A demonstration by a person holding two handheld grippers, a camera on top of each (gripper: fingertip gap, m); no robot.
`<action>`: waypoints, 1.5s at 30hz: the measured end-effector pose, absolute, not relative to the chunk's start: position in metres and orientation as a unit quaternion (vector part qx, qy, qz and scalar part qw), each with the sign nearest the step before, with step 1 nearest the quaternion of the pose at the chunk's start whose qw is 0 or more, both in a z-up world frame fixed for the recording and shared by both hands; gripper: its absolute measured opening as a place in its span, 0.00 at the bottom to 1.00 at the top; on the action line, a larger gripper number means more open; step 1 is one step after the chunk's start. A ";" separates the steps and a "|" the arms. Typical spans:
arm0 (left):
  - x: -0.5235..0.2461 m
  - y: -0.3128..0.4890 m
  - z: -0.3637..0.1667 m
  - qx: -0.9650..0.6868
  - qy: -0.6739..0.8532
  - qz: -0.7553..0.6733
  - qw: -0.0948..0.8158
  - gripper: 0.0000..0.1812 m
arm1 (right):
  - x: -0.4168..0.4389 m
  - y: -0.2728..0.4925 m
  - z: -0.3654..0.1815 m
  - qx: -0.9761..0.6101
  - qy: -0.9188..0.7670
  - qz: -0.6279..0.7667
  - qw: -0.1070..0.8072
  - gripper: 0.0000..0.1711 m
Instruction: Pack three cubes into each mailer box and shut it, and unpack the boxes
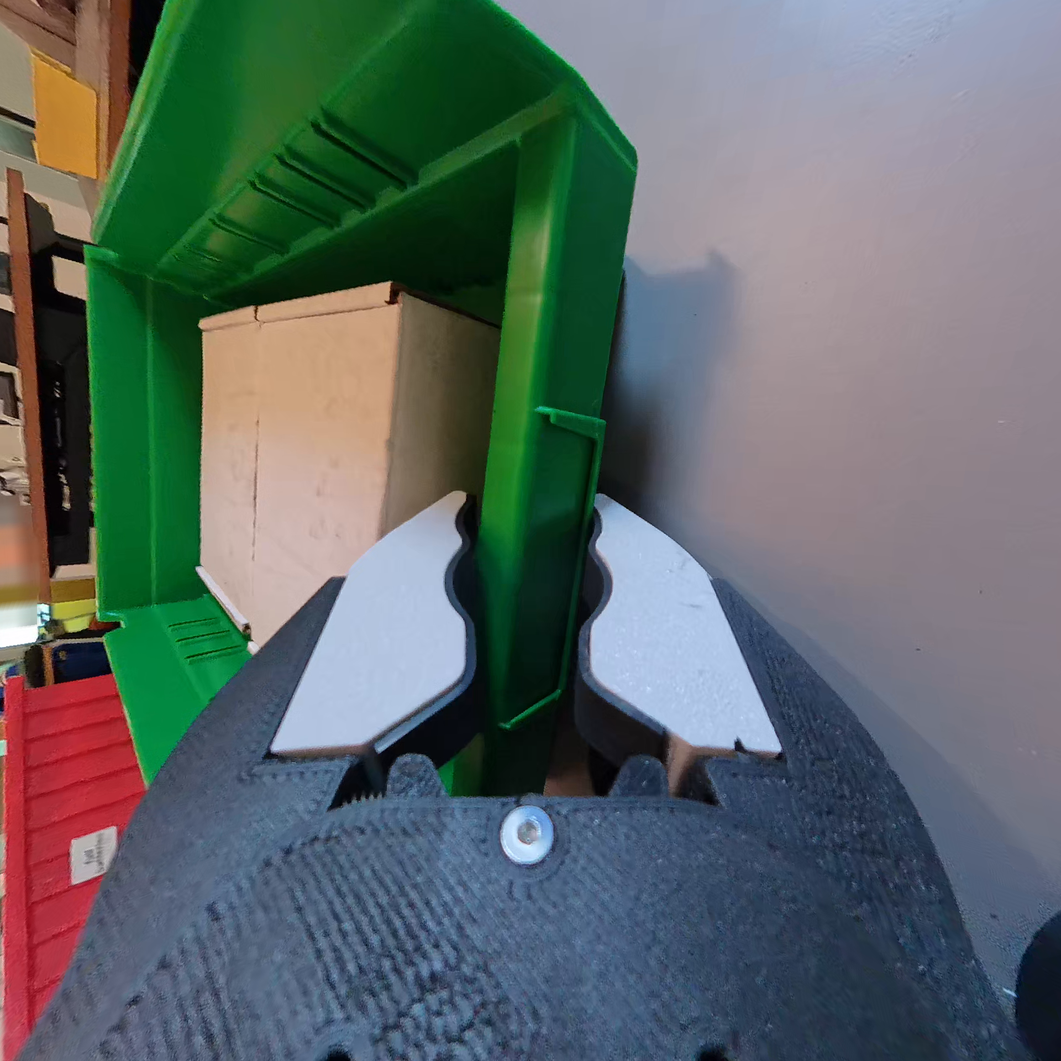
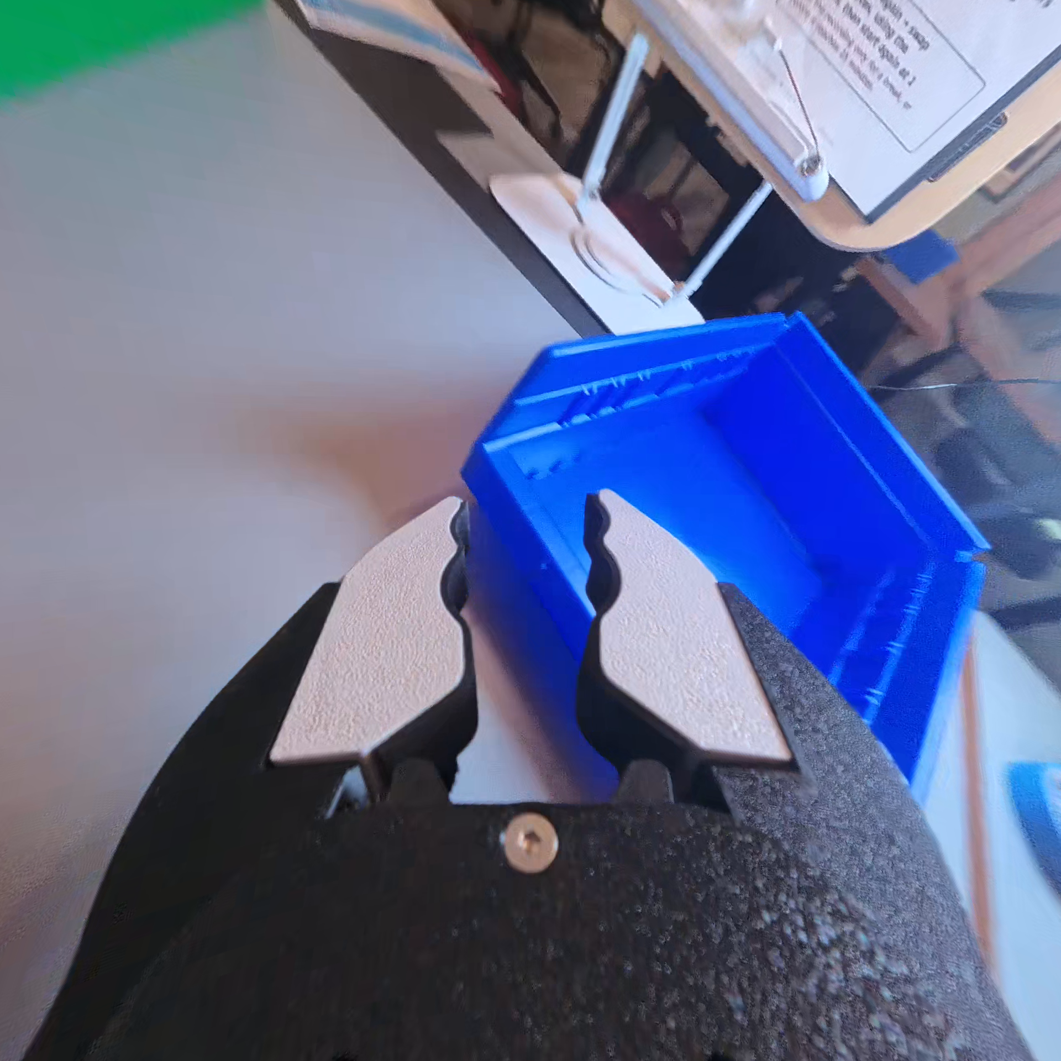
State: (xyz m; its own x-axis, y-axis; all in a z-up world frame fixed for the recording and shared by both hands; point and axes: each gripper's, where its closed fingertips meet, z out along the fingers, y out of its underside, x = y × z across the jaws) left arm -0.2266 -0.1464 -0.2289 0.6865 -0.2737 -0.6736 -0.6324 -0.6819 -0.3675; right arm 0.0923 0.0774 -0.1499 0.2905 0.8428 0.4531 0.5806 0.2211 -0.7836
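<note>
My left gripper (image 1: 531, 505) is shut on the side wall of a green plastic bin (image 1: 321, 143), one finger inside and one outside. The bin is tipped on its side in this view. A white mailer box (image 1: 310, 430) with its lid shut sits inside it, with the edge of a second one beside it. My right gripper (image 2: 528, 505) straddles the near wall of an empty blue plastic bin (image 2: 775, 488), left finger outside and right finger inside, closed on that wall. No cubes show in either view.
A red ribbed bin (image 1: 57, 804) sits at the lower left of the left wrist view. The grey table (image 1: 861, 344) runs to the right. A framed sheet on a white stand (image 2: 861, 86) is beyond the table edge. A green blur (image 2: 86, 40) fills the top left corner.
</note>
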 end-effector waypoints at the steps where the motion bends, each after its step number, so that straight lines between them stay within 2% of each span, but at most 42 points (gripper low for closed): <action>1: -0.227 -0.147 -0.228 -0.875 0.249 0.286 0.301 0.23 | 0.091 0.070 -0.146 -0.612 -0.573 0.166 0.519 0.22; 2: -0.225 -0.148 -0.223 -0.883 0.233 0.263 0.310 0.28 | 0.092 0.062 -0.144 -0.611 -0.568 0.199 0.514 0.22; 5: -0.210 -0.146 -0.183 -0.892 0.181 0.145 0.388 0.30 | 0.095 0.048 -0.144 -0.593 -0.563 0.253 0.517 0.22; 7: -0.223 -0.139 -0.151 -0.886 0.166 0.135 0.412 0.31 | 0.096 0.045 -0.148 -0.585 -0.568 0.261 0.516 0.22; 9: -0.242 -0.131 -0.143 -0.903 0.185 0.131 0.366 0.38 | 0.093 0.042 -0.152 -0.582 -0.576 0.271 0.506 0.22; 14: -0.287 -0.129 -0.184 -0.951 0.252 0.083 0.158 0.54 | 0.092 0.034 -0.155 -0.576 -0.582 0.286 0.499 0.22; 16: -0.292 -0.128 -0.192 -0.953 0.269 0.071 0.117 0.58 | 0.095 0.034 -0.156 -0.570 -0.589 0.273 0.504 0.22; 20: -0.300 -0.120 -0.205 -0.959 0.265 0.067 0.072 0.64 | 0.094 0.034 -0.160 -0.573 -0.592 0.281 0.492 0.21; 28: -0.292 -0.130 -0.216 -0.951 0.300 0.071 0.026 0.66 | 0.096 0.036 -0.163 -0.573 -0.596 0.276 0.491 0.20; 33: -0.294 -0.131 -0.233 -0.951 0.303 0.060 0.008 0.75 | 0.094 0.035 -0.164 -0.579 -0.590 0.290 0.482 0.19; 39: -0.297 -0.123 -0.218 -0.930 0.342 0.120 0.060 0.74 | 0.096 0.032 -0.156 -0.565 -0.590 0.292 0.497 0.17; 41: -0.294 -0.120 -0.193 -0.928 0.334 0.127 0.102 0.73 | 0.094 0.023 -0.149 -0.551 -0.591 0.316 0.497 0.20; 45: -0.259 -0.112 -0.112 -0.906 0.350 0.120 0.208 0.73 | 0.086 0.007 -0.142 -0.513 -0.615 0.309 0.513 0.25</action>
State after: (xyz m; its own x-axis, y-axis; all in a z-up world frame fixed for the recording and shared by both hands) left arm -0.2589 -0.1124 -0.1123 0.7268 -0.5836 -0.3622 -0.6831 -0.6688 -0.2933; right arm 0.0857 0.0073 -0.1418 0.0528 0.9479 0.3143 0.3134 0.2831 -0.9064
